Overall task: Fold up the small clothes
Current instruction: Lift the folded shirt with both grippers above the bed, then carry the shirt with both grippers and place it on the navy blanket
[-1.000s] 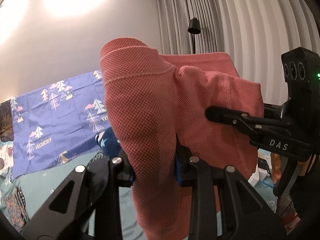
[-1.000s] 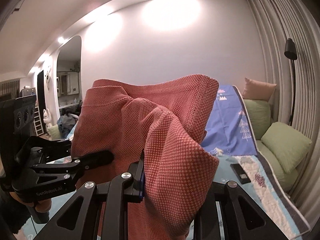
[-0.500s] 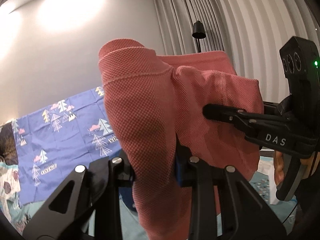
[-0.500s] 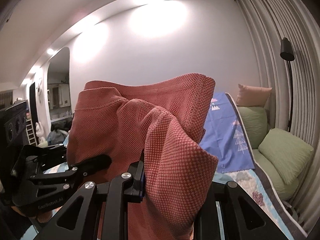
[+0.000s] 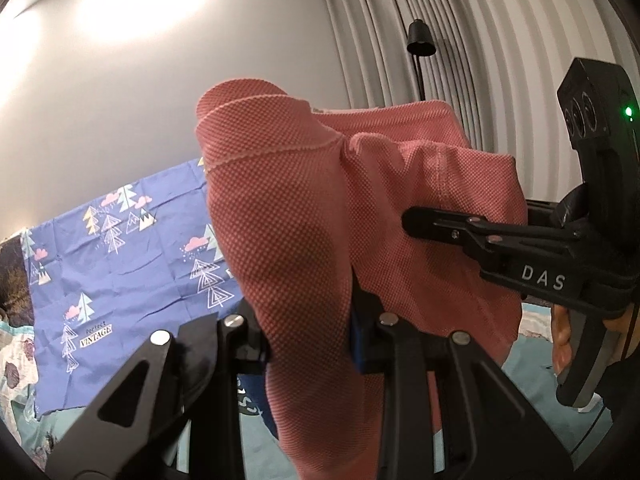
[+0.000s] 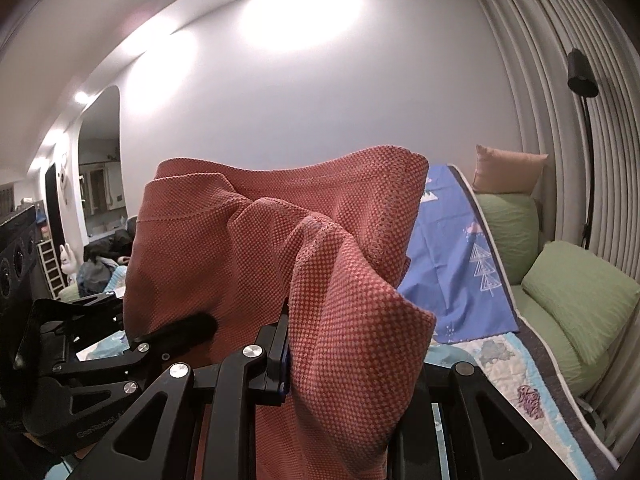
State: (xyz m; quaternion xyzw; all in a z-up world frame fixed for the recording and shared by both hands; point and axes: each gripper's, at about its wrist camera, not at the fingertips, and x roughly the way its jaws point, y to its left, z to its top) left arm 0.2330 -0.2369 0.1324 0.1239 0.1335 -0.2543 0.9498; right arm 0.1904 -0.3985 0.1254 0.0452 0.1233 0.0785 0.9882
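A small coral-red knit garment hangs in the air between both grippers, above the bed. My left gripper is shut on one part of it, and cloth drapes over its fingers. My right gripper is shut on another part of the same garment. The right gripper shows in the left wrist view at the right, clamped on the cloth. The left gripper shows in the right wrist view at the lower left, also on the cloth. The two grippers are close together.
A blue sheet with tree prints lies on the bed behind. Green pillows and a peach pillow sit at the right by the grey curtain. A black floor lamp stands by it. A patterned quilt covers the bed.
Both grippers have risen and tilted upward with the garment held; more wall and ceiling shows and less of the bed. The grips have not changed.
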